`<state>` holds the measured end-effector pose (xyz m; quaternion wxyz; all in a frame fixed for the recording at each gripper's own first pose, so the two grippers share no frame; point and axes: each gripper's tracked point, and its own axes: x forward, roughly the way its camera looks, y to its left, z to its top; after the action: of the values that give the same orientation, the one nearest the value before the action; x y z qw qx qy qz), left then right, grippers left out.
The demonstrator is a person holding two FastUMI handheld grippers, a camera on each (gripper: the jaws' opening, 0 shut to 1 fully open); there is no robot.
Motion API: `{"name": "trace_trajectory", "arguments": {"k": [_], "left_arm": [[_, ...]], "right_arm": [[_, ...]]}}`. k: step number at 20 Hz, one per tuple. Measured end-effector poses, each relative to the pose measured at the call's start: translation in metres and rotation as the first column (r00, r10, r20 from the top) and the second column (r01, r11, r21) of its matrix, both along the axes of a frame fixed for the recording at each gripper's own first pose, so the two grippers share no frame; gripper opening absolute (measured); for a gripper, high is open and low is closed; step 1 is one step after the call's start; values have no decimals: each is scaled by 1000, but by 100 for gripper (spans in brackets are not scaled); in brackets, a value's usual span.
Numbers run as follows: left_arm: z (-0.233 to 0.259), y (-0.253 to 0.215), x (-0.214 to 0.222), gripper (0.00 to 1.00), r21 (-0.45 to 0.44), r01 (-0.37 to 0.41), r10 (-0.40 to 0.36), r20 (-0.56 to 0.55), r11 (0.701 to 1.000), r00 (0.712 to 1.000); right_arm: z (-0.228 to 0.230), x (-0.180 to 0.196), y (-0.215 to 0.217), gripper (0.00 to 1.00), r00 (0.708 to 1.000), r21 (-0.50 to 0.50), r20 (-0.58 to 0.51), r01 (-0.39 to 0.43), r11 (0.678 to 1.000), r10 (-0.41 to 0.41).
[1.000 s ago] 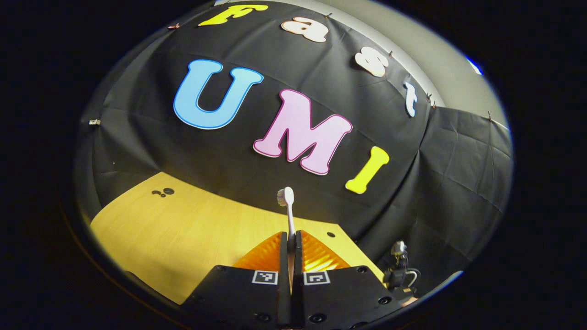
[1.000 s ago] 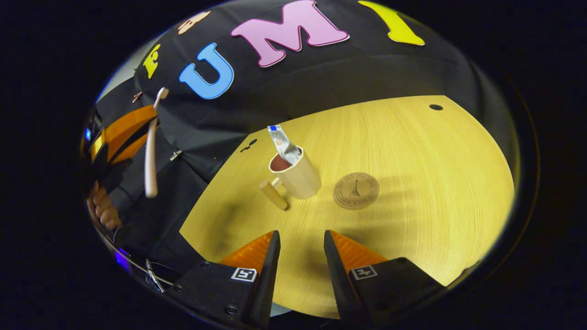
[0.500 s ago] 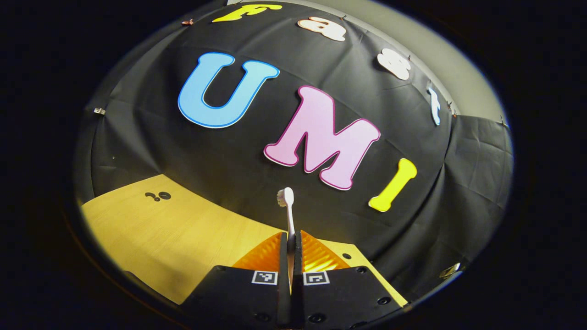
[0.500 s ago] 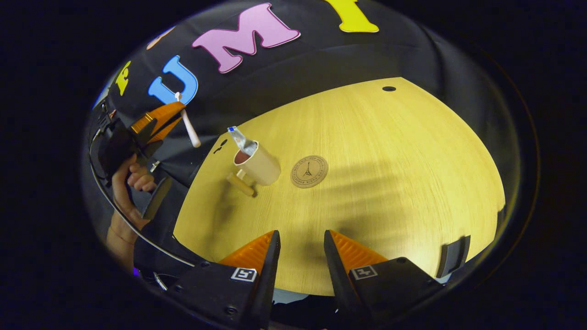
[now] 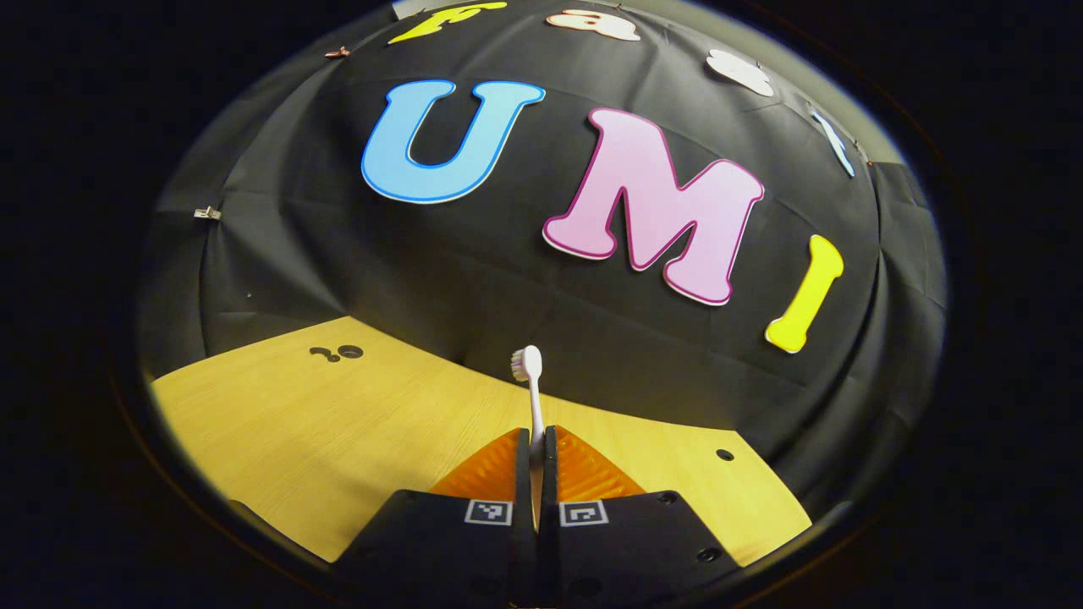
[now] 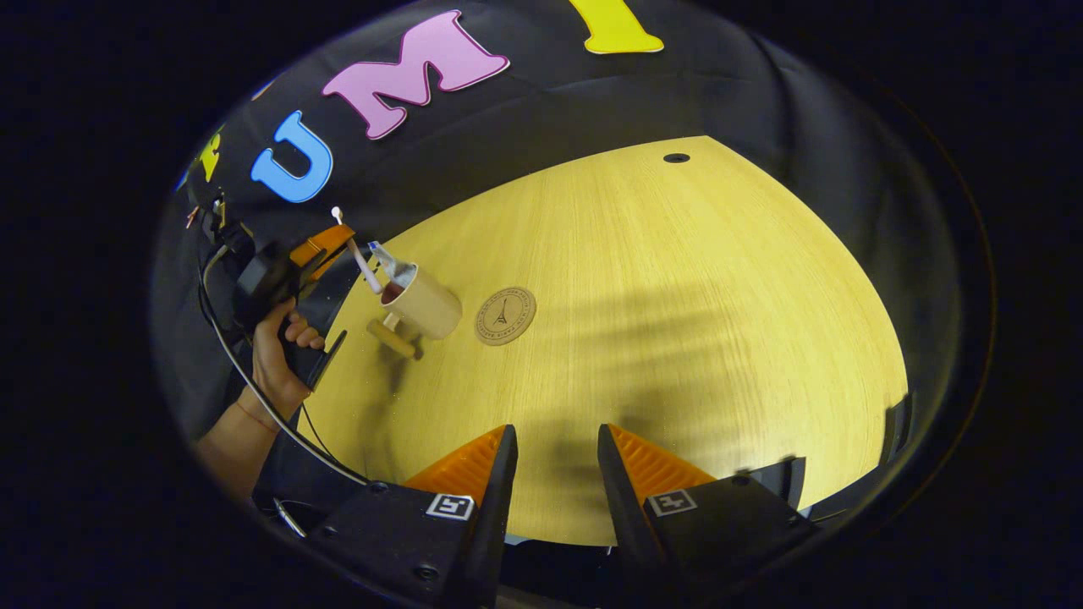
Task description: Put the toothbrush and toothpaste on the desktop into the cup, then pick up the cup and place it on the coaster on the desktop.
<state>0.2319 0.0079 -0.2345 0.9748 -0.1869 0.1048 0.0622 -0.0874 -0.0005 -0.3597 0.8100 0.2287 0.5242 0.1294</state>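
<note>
White toothbrush (image 5: 530,391) stays pinched in your left tool (image 5: 537,444), now nearer the cup (image 6: 426,302) holding toothpaste (image 6: 390,266); right tool (image 6: 554,461) spread, pulled back; coaster (image 6: 505,304) beside cup.

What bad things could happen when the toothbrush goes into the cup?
The toothpaste already leans inside the cup, so the toothbrush might bump it or catch the rim and not slide in.

The left gripper pinches the brush at one narrow spot, so it could twist or slip.

A hard poke might tip the cup, or push it toward the coaster lying just beside it. The right gripper is open and far off, so it couldn't steady the cup.
</note>
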Motion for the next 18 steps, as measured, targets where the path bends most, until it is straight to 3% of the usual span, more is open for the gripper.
{"name": "trace_trajectory", "arguments": {"k": [7,12,18], "left_arm": [[-24,-1,0,8,17,-27,28,-40,999,999],[-31,-17,-15,13,-1,42,-42,-54,999,998],[-28,-24,-45,42,-4,101,-101,-100,995,990]], "right_arm": [[1,13,-12,59,1000,18,9,11,1000,-11],[0,19,-4,59,1000,24,16,-11,1000,11],[5,27,9,59,999,47,32,-32,998,31]]}}
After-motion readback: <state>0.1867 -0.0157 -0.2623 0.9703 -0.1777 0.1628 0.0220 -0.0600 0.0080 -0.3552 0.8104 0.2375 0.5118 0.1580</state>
